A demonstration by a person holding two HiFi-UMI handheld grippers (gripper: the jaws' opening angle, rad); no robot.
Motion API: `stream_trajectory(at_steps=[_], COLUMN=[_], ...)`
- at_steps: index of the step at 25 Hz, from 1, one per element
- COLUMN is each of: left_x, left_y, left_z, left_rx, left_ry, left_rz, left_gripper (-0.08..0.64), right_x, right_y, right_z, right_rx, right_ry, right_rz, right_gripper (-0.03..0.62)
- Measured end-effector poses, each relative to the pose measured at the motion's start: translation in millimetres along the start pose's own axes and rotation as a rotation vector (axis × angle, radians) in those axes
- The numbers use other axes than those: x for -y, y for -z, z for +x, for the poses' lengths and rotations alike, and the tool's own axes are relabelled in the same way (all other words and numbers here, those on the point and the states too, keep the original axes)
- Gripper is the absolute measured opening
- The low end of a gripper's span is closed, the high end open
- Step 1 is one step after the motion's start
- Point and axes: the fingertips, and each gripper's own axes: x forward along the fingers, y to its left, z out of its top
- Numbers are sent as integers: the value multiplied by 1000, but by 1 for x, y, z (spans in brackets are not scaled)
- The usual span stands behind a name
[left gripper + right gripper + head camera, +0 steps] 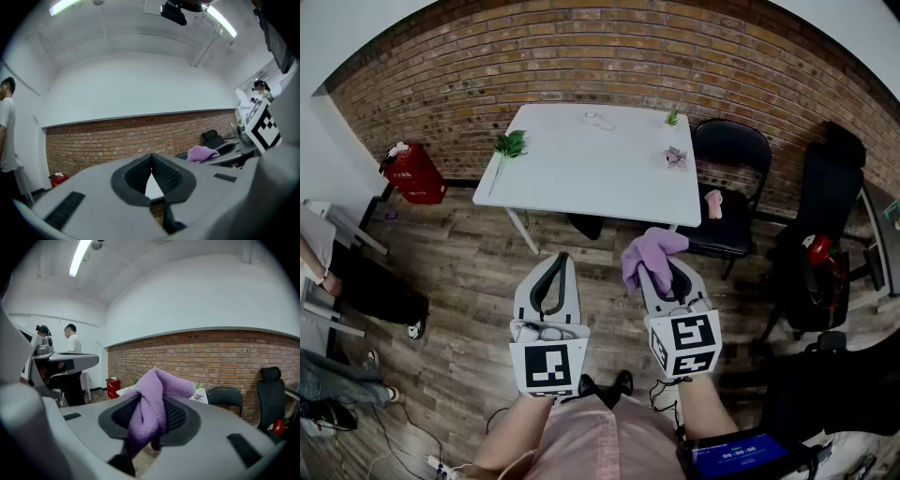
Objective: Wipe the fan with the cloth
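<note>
The cloth, a purple one, is bunched between the jaws of the right claw. The right gripper view shows the jaws clenched on it, with the loose end flopping over the top. The left claw is clamped shut with nothing in it; its pads meet along a thin line in the left gripper view. Both claws sit low in the middle of the head view, over the wooden floor and well apart from the white tabletop in the upper middle of the frame.

I judge this to be the carrying step: the cloth is in hand, but no wiping has begun. I cannot pick out the fan with any certainty. A small pink thing sits near the right edge of the tabletop, and another pink object lies on the black chair beside it. Either could be the fan, but both are too small to tell.

The next move calls for closing in on the tabletop, settling which thing is the fan, and bringing the cloth against it. The empty left claw is free to steady it.
</note>
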Motion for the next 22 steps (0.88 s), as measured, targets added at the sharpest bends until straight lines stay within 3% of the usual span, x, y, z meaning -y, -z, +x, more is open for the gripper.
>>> stream_trajectory(at_steps=[12, 18, 19, 20, 22], left_x=[17, 30, 34, 37, 37], left_y=[-2, -6, -7, -9, -10], left_z=[6, 12, 13, 15, 20], left_rx=[0, 19, 20, 19, 17], left_ry=[-7, -12, -2, 9, 14], left_rz=[13, -15, -32, -46, -60], left_gripper=[12, 16, 98, 231, 245], right_x=[15, 23, 26, 30, 37], right_y=[3, -2, -2, -3, -4], right_z=[-4, -4, -3, -3, 1], right_rx=[8, 41, 42, 43, 46], right_ry=[-11, -67, -71, -72, -68], right_rz=[7, 12, 6, 1, -2], right_gripper=[124, 140, 141, 143, 142])
